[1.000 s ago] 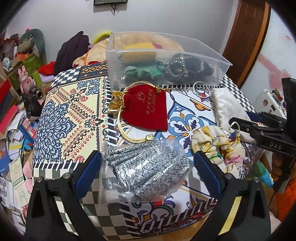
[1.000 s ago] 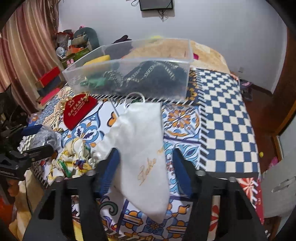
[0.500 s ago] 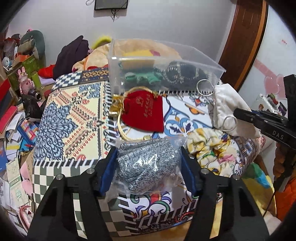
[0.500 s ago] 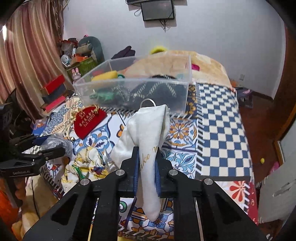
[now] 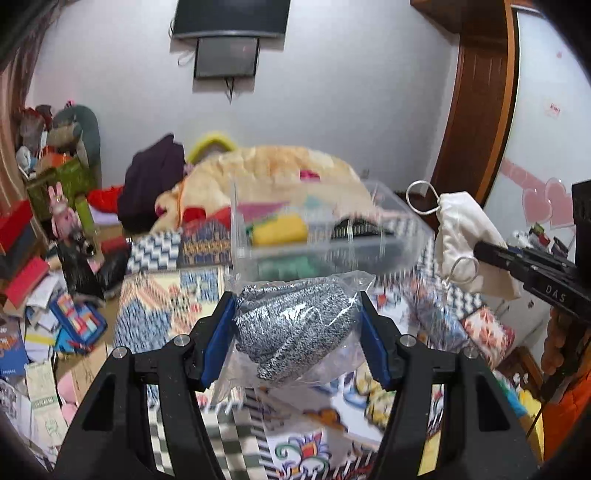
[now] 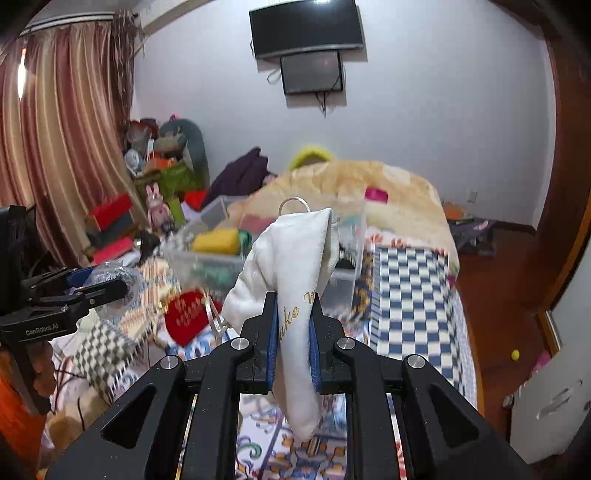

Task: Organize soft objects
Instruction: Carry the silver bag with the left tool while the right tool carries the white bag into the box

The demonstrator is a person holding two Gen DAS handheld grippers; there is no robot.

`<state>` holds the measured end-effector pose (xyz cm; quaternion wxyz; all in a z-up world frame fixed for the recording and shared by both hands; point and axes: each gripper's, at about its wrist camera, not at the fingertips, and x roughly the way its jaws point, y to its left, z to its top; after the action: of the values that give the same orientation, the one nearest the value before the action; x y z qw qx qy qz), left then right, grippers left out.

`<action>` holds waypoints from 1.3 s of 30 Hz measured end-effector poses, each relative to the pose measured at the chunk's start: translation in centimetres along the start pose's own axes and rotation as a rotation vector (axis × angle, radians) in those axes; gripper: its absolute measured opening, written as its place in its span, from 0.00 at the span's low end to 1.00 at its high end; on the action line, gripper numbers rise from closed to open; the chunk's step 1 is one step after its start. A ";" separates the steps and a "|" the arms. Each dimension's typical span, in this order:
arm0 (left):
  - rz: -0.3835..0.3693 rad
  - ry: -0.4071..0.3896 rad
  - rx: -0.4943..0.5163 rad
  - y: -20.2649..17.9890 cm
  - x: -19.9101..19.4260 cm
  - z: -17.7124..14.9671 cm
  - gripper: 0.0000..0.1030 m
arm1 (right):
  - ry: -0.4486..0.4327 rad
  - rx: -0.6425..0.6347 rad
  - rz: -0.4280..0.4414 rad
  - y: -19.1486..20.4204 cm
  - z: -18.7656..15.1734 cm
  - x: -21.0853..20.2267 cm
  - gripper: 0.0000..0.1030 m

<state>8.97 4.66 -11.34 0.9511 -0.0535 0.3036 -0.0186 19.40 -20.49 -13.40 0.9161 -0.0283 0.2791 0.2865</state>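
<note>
2 grippers loaded: left gripper (image 5: 297, 325) clamps bagged socks (image 5: 291, 328), right gripper (image 6: 293, 328) white pouch (image 6: 295, 266).

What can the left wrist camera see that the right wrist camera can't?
Only the left wrist view shows the grey knit in the plastic bag up close between the left gripper fingers. Only the right wrist view shows the red pouch and the curtain. Both show the clear bin, the white pouch in the right gripper, and the wall TV.

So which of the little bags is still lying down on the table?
The red velvet pouch with gold writing. It lies flat on the patterned table. The white drawstring bag hangs in the right gripper, and the plastic-wrapped grey knit bag in the left gripper.
</note>
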 end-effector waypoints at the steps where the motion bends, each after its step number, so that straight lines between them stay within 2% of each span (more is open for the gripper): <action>1: 0.001 -0.013 -0.001 0.0 -0.1 0.5 0.61 | -0.014 0.000 0.000 0.0 0.4 -0.1 0.13; 6: 0.010 -0.074 -0.004 -0.1 0.1 3.2 0.61 | -0.072 -0.006 0.003 0.4 2.4 -0.1 0.13; 12: 0.018 -0.111 0.006 -0.4 1.5 5.7 0.61 | -0.121 -0.005 -0.002 0.6 4.1 0.9 0.13; 20: 0.000 -0.092 -0.031 0.0 4.6 7.9 0.61 | -0.128 0.007 -0.021 0.3 5.5 3.4 0.13; 28: 0.024 0.002 -0.026 -0.1 9.7 7.8 0.61 | -0.049 0.012 -0.009 0.4 6.0 7.4 0.13; 33: 0.049 0.055 -0.015 -0.1 12.5 7.6 0.61 | 0.016 -0.029 -0.020 1.2 5.9 10.0 0.13; 39: 0.061 0.090 0.011 -0.1 14.3 7.4 0.61 | 0.106 -0.073 -0.037 1.6 5.4 13.0 0.13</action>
<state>24.89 4.22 -13.55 0.9369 -0.0379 0.3476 0.0063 30.04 -11.39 -15.56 0.9035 -0.0819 0.3161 0.2777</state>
